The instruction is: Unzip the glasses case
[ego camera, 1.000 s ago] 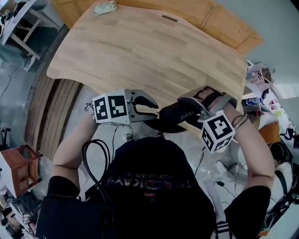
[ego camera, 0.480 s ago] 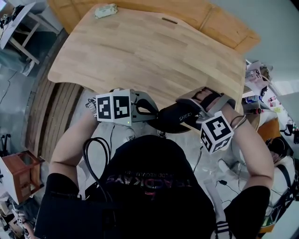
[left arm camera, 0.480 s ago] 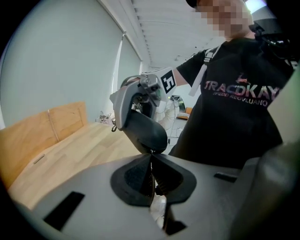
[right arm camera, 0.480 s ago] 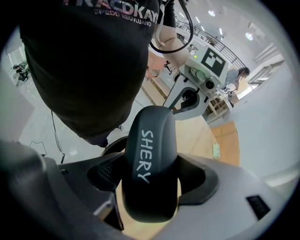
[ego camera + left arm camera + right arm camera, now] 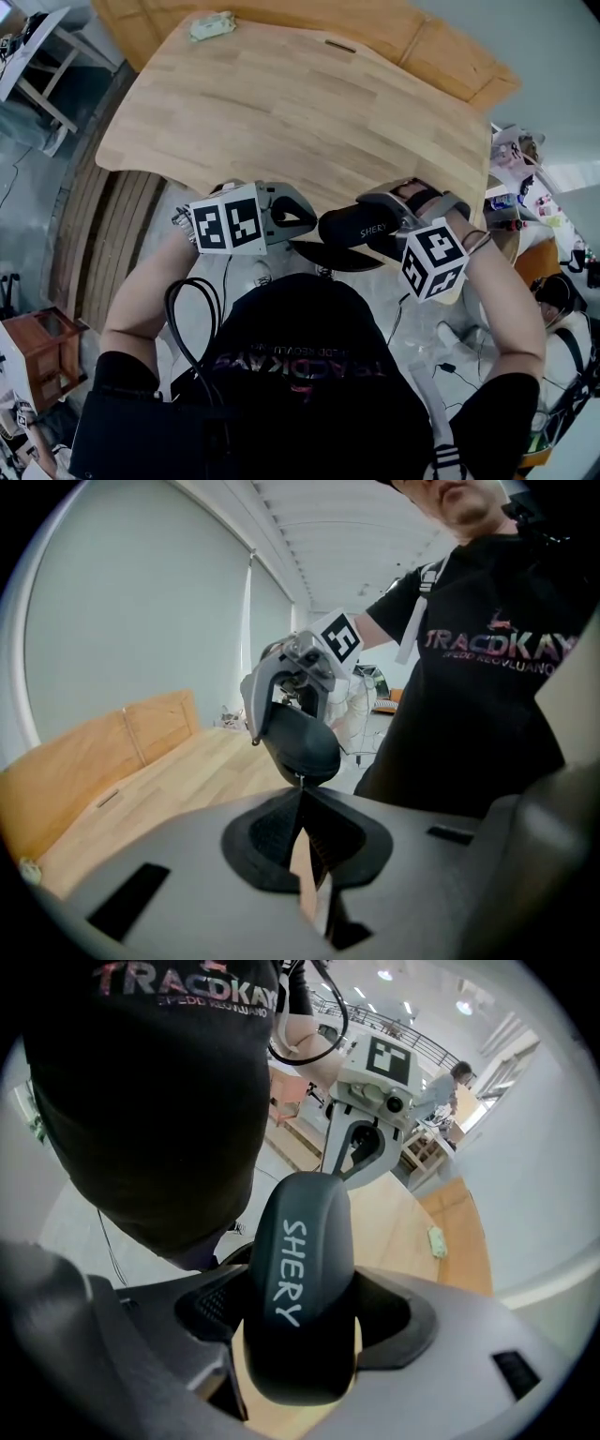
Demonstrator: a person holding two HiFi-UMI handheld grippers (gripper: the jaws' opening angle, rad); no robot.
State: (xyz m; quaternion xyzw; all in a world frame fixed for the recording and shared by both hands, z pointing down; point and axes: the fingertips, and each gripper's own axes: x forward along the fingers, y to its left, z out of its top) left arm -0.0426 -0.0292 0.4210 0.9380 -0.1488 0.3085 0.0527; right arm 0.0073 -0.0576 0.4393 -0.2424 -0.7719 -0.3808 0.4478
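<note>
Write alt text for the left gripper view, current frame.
The left tool, jaws shut, pinches the small zipper pull at the near end of a black glasses case. The right tool holds the case up beyond; a wooden table lies left, a person's black T-shirt right.

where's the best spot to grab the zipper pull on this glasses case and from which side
Pinch the zipper pull dangling at the free end of the glasses case, coming from the left, opposite the right gripper that clamps the case's other end. The tab is thin and hangs clear of the shell, so only the very tips fit; the left gripper is shut on it.
</note>
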